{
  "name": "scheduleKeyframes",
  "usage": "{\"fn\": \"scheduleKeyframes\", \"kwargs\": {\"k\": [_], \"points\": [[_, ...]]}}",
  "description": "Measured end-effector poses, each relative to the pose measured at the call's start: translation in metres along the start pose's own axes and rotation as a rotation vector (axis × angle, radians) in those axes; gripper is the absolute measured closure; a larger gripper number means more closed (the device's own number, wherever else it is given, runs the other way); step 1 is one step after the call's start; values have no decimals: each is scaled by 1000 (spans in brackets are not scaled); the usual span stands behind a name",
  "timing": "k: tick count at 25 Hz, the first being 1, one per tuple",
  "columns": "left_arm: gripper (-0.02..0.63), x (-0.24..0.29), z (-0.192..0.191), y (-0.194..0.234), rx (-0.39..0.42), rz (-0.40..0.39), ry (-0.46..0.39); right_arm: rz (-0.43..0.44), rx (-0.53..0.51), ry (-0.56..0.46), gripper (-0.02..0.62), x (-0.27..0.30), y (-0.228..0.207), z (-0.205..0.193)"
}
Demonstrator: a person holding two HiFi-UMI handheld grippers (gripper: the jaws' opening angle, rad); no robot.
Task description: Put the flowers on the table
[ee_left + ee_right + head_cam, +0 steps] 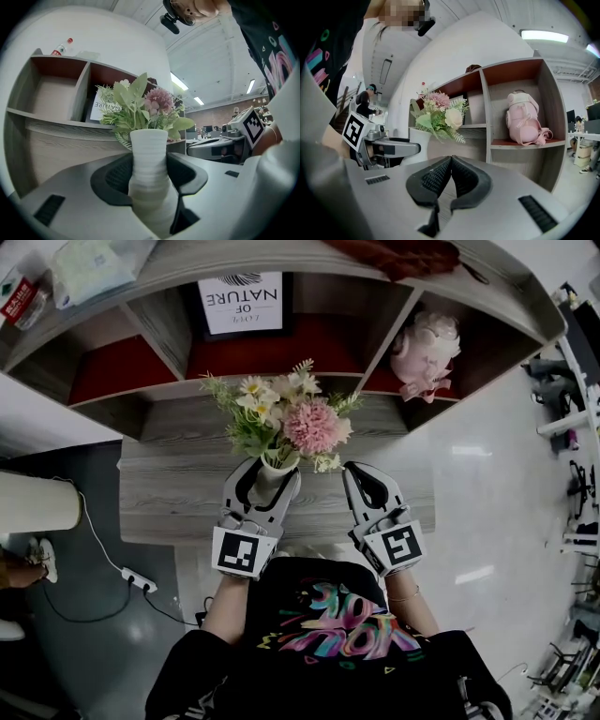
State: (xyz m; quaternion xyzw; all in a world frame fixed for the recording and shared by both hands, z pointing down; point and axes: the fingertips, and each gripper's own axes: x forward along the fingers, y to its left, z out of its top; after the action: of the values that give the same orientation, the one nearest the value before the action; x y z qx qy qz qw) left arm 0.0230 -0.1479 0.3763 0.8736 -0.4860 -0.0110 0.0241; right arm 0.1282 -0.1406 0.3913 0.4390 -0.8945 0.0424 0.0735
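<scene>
Left tool (268,482): jaws wide apart, clamped on the ribbed white vase (149,154) and pointing level, so the vase is upright.
Flowers (286,418): pink and white bouquet in the vase, over the grey wood bench (169,493) in front of the shelf unit (169,390); apparently not set down yet.
Right tool (450,164): jaws closed together and empty, just beside the vase, probably ready to steady it.

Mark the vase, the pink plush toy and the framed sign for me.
vase (149,159), left gripper view, on its ribbed neck.
pink plush toy (424,348), head view, on its body.
framed sign (240,302), head view, on its white printed face.
</scene>
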Motion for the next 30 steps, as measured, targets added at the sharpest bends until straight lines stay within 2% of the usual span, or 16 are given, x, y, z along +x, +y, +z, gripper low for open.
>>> {"fn": "scheduleKeyframes", "kwargs": {"k": [2,4,13,19,30], "points": [[368,-9,22,-1,-3,5,13,1,21,-56,580,-5,8,31],[368,-12,25,0,-7,6,23,-1,31,-68,579,-6,10,39],[368,-5,-15,-5,-3,-43,41,-10,64,-24,579,4,10,10],[370,8,-42,4,-4,-26,43,-24,90,18,580,9,7,-16],[370,20,-59,9,-12,-10,6,-60,123,44,579,3,2,-34]]}}
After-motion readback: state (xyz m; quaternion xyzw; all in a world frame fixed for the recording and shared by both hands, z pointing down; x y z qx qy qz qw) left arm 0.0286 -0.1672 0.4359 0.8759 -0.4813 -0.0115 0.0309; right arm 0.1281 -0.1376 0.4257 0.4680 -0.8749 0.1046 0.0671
